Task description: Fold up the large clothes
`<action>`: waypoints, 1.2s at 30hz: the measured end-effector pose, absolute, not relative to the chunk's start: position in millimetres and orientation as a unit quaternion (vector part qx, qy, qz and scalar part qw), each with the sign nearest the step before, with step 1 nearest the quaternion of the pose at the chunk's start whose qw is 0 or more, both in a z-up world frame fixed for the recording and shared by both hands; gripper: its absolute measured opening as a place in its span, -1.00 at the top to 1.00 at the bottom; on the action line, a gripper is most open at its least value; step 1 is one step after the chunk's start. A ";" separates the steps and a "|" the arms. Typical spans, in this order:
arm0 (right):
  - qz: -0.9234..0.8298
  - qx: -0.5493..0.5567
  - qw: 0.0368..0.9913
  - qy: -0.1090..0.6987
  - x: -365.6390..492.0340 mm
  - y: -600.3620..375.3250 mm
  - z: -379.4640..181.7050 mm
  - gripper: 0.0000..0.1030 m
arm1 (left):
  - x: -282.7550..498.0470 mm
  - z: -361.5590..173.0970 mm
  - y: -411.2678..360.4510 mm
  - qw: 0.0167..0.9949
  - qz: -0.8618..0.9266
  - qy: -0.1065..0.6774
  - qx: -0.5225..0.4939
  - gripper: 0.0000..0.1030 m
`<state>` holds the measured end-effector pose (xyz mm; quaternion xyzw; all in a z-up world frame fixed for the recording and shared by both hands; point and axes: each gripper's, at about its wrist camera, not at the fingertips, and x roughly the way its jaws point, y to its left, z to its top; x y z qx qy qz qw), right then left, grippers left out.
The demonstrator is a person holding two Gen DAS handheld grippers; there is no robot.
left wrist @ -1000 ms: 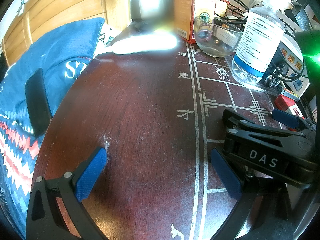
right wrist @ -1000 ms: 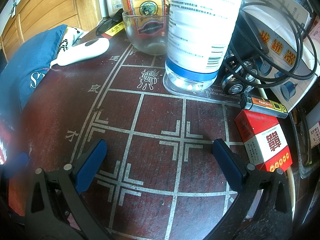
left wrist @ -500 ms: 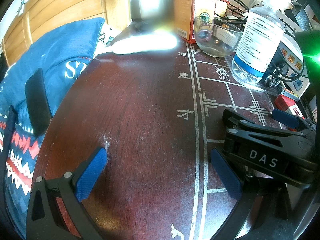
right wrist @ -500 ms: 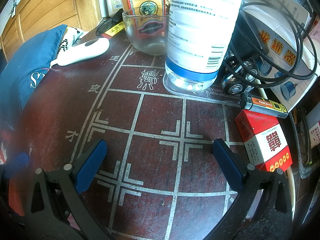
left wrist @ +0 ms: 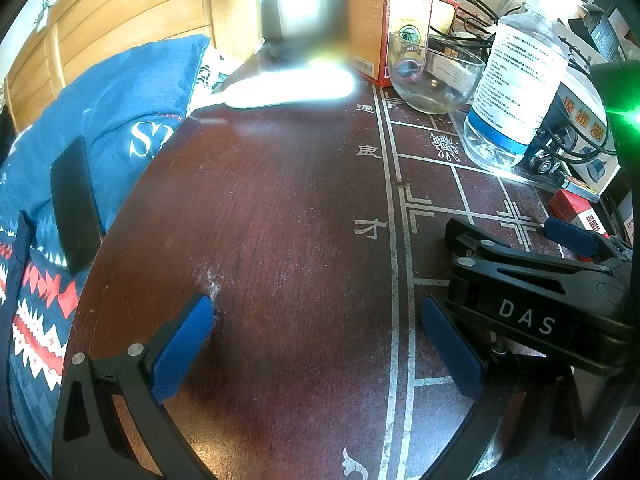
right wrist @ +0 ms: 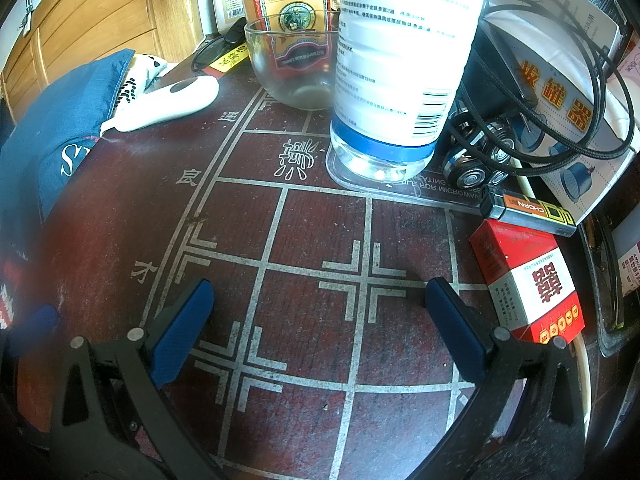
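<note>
Folding not begun, I'd judge: both claws, left gripper [left wrist: 316,344] & right gripper [right wrist: 318,320], sit wide open w/ nothing held, over the chessboard table [left wrist: 280,220]. The blue garment [left wrist: 104,120] lies off the table's left edge, so next move means reaching left for its hem.

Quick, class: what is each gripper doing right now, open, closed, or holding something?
Left gripper: open, holding nothing, over the dark red wooden table.
Right gripper: open, holding nothing.

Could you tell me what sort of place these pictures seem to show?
Probably a bedroom at home: a cluttered wooden table inlaid with a chess-board grid, blue bedding beside it, and a water bottle among household boxes.
</note>
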<state>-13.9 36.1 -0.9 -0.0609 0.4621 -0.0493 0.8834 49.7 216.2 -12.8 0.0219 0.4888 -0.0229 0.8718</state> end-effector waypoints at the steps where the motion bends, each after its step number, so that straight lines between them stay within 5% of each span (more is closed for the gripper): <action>1: -0.049 -0.061 0.883 0.462 -13.1 36.7 -1.2 -1.00 | 50.1 -13.1 216.2 0.872 -0.023 0.489 0.022 -1.00; 36: -0.035 -0.022 0.899 0.436 -7.7 19.4 -5.0 -1.00 | 52.7 -11.3 216.0 0.861 -0.075 0.500 0.050 -1.00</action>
